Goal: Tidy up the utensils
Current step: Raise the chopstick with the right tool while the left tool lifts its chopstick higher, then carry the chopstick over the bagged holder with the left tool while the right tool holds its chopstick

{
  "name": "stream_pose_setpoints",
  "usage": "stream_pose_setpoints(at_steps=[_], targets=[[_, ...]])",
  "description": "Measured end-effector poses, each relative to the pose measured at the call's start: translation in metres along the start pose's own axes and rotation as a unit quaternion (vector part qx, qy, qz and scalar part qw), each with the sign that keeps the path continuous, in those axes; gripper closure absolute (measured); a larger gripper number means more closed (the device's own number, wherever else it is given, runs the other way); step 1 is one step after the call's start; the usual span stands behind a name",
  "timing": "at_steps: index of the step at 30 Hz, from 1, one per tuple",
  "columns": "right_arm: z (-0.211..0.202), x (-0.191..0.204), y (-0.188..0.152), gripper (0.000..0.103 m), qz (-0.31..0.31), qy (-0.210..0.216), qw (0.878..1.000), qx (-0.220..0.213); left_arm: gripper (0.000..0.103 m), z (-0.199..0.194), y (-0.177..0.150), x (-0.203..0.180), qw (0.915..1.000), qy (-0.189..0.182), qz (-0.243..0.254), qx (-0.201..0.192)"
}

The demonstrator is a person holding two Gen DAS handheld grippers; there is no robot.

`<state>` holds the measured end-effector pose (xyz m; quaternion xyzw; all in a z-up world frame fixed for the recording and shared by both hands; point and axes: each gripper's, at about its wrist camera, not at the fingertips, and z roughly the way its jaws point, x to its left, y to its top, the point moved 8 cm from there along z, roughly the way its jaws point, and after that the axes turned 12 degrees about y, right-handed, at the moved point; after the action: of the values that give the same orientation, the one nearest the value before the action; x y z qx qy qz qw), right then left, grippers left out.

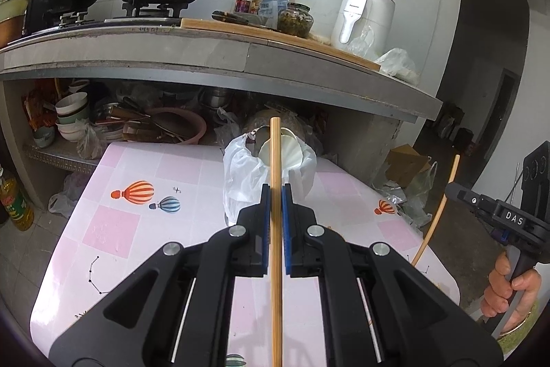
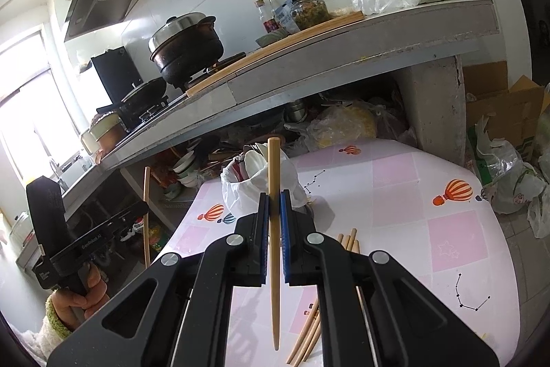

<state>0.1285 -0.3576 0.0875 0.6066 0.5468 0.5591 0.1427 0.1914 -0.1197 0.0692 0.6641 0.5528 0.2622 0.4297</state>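
Observation:
My left gripper [image 1: 275, 190] is shut on a bamboo chopstick [image 1: 275, 153] that stands upright between the blue pads. The chopstick's top end reaches up in front of a cup lined with a white plastic bag [image 1: 240, 174], which holds a white spoon. My right gripper [image 2: 275, 195] is shut on a second chopstick [image 2: 274, 167], pointed end toward the camera, with the same bagged cup [image 2: 240, 188] just behind it. Several loose chopsticks [image 2: 347, 241] lie on the pink tablecloth [image 2: 412, 195] under the right gripper. Each view shows the other gripper [image 1: 450, 191] [image 2: 146, 207] off to the side, gripping its chopstick.
A concrete counter [image 1: 240, 57] overhangs the far side of the table, with pots, bottles, a jar and a white appliance on it. Bowls and pans [image 1: 72, 116] crowd the shelf below. A cardboard box [image 2: 498, 112] and plastic bags sit on the floor at right, an oil bottle [image 1: 15, 202] at left.

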Motion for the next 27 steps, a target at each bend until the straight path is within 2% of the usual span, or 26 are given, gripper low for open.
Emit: stream_pose_setpoints(at_steps=[7,15,21,27], targets=[[0.002,-0.005,-0.003,0.096,0.007,0.000,1.000,0.003,0.098,-0.006,0.028,-0.005,0.9995,-0.007,0.004,-0.029],[0.012,-0.015,-0.005,0.096,0.018,0.000,1.000,0.009,0.098,-0.011,0.109,-0.010,0.9951,-0.024,-0.014,-0.095],[0.017,-0.021,-0.007,0.096,0.026,-0.003,1.000,0.014,0.098,0.017,0.170,-0.016,0.9914,-0.039,-0.038,-0.119],[0.026,-0.027,-0.008,0.096,0.029,-0.007,0.999,0.022,0.098,0.052,0.200,-0.034,0.9893,-0.041,-0.030,-0.137]])
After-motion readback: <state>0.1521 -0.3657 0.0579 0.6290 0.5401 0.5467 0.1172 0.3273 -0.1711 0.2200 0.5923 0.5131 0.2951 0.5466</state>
